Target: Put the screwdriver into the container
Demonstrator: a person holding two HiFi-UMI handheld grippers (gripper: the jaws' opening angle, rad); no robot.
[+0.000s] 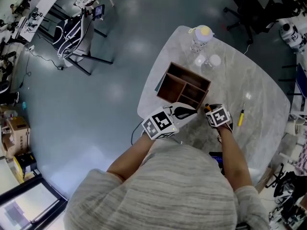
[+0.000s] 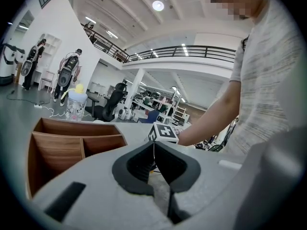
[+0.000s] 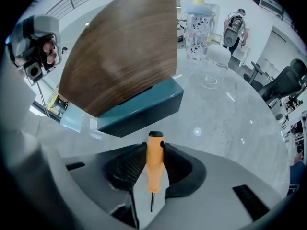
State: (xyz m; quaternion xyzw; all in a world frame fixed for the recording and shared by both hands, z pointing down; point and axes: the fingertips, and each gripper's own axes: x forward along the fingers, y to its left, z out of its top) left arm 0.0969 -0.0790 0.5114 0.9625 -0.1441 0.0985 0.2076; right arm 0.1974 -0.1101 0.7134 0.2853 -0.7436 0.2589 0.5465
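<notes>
Black-and-white square marks on two cubes: one cube [image 1: 162, 123] on the left gripper [image 2: 154, 146], the other on the right gripper [image 3: 154, 148]. Small dark pictures printed on the bottle [image 1: 201, 36], too small to read.

Two grippers, one in each hand. One orange screwdriver [image 3: 154, 169]. One thin yellow tool [image 1: 242, 115] flat on the table [image 1: 259, 95], off to the right of the right gripper and not touching it. One wooden box [image 1: 190, 74] with walls inside. One blue-green block [image 3: 144, 110] under the box. One bottle with a yellow lid, well past the box from both grippers. Two small clear round things [image 1: 200, 60] just beside the bottle.

Right gripper closed on the screwdriver, both pads pressed against the orange handle. Held in line with the jaws, long way running from the tips back toward the hand. Black cap end out at the tips, pointing steeply down at the table. Thin metal tip pointing back up toward the hand. Not in the box yet. Box just ahead and to the left of the right gripper's tips, near but apart.

Left gripper with jaws pressed together at the tips, nothing between them. Box to the left of its tips and close by. Right gripper's cube straight ahead of them.
</notes>
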